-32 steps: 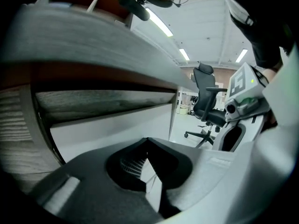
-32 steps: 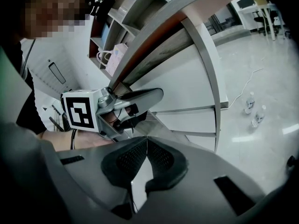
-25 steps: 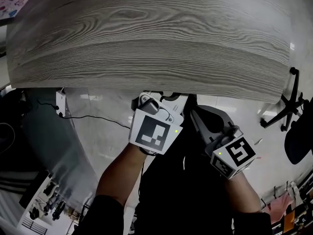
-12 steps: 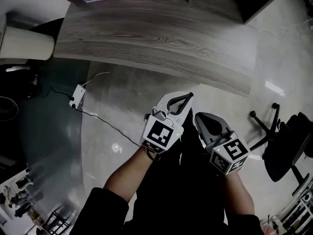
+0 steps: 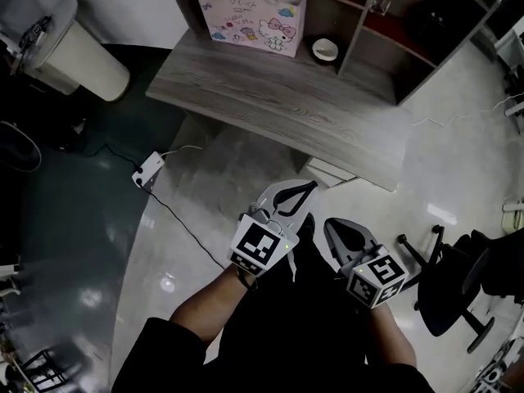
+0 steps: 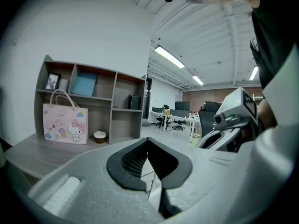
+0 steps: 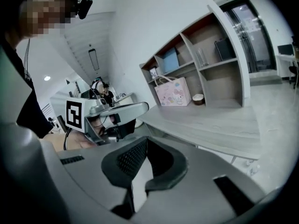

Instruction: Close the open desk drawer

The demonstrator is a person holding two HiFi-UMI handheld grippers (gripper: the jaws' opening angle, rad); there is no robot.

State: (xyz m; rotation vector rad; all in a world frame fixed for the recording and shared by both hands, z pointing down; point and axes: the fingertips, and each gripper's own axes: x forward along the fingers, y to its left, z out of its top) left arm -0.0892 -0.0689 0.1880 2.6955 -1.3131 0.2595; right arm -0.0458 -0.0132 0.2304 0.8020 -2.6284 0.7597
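A person stands back from a grey wood-grain table, a gripper in each hand held side by side at waist height over the glossy floor. The left gripper is clenched with its jaw tips together and nothing between them. The right gripper is likewise closed and empty. The drawer shows only as a white edge under the table's near side, well apart from both grippers; how far it stands out cannot be told. On the table a pink cartoon bag and a small bowl sit before a shelf unit. A white bin, a power strip and an office chair stand around.
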